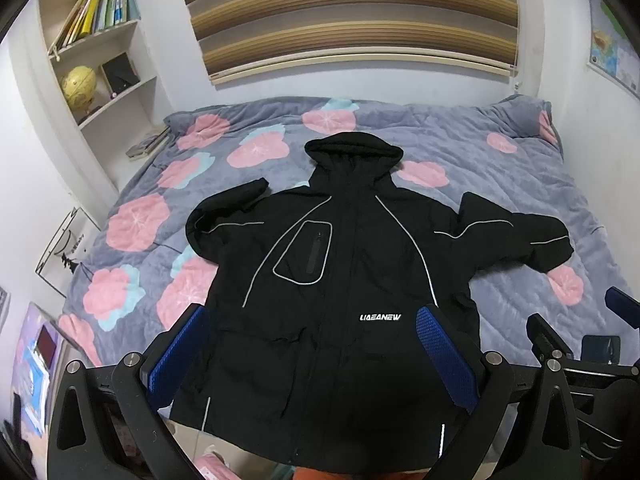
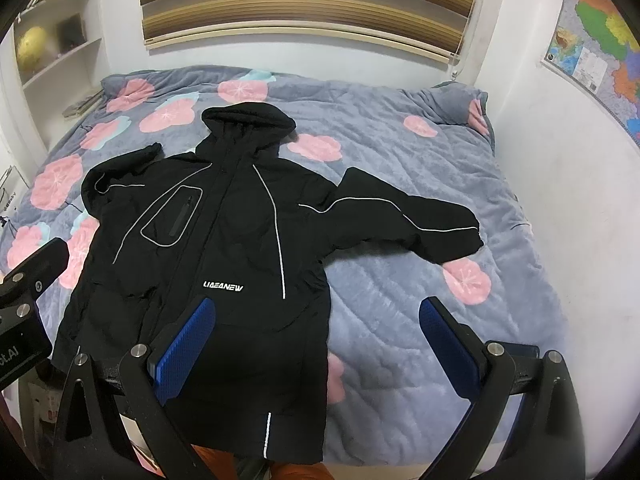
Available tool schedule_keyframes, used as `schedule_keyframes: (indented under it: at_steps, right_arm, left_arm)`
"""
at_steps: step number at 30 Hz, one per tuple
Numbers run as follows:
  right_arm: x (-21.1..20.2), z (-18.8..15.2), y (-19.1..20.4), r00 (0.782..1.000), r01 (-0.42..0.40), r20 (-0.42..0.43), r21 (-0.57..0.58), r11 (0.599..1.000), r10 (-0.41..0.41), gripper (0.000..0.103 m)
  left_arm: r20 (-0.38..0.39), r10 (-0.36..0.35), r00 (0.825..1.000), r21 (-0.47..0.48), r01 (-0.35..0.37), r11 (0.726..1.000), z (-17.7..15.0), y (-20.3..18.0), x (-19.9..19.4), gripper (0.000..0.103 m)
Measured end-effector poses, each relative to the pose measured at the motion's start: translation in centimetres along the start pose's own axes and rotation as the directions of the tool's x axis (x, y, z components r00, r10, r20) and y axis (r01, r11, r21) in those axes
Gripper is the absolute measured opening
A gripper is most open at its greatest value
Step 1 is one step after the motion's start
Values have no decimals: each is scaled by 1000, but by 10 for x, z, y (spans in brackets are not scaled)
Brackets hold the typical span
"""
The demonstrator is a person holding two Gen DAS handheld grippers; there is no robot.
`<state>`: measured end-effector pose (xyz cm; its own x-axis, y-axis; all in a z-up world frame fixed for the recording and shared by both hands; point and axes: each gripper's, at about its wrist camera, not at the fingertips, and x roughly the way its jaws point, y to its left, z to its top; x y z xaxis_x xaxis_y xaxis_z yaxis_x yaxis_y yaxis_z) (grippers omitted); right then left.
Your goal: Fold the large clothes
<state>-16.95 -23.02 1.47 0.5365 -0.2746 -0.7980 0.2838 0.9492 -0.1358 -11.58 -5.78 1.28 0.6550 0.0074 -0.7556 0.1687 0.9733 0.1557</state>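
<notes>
A black hooded jacket (image 1: 340, 240) with thin pale piping and a white chest logo lies front-up and zipped on the bed, hood pointing to the far wall. Both sleeves are spread out to the sides, the left one bent back toward the hood. My left gripper (image 1: 311, 311) hovers open above the jacket's lower front, its blue pads (image 1: 180, 356) wide apart with nothing between them. My right gripper (image 2: 318, 302) is also open and holds nothing; it hangs over the jacket's (image 2: 224, 220) right hem and the bare quilt beside it.
The bed carries a grey quilt (image 1: 500, 184) with pink flowers. The jacket's hem reaches the near bed edge. A bookshelf (image 1: 92, 32) with a globe (image 1: 78, 84) stands at the left wall. A striped window blind (image 1: 352, 20) hangs behind the bed and a map (image 2: 592, 40) on the right wall.
</notes>
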Motion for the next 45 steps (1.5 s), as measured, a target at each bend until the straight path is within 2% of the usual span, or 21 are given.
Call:
schedule_keyframes:
  at_steps: [8,18,30,45]
  right_arm:
    - [1,-1,7,1000,-6,-12,-17,1000,6,102]
    - [4,2,11,999,-3,52,-16,1000,4,102]
    - [20,13,21,998,-37,-55,3,999,37,102]
    - [40,41,66,998,-33,-56,22,999,34,102]
  left_arm:
    - [-15,3,1000,4,-3,1000,-2,0,5,103]
    - [-22,8,1000,0,-8,1000,-2,4,10,103]
    - [-30,23,999,0,-23,1000,6,13,21,103]
    - [-24,28,999,22,-28,999,34,57,45,103]
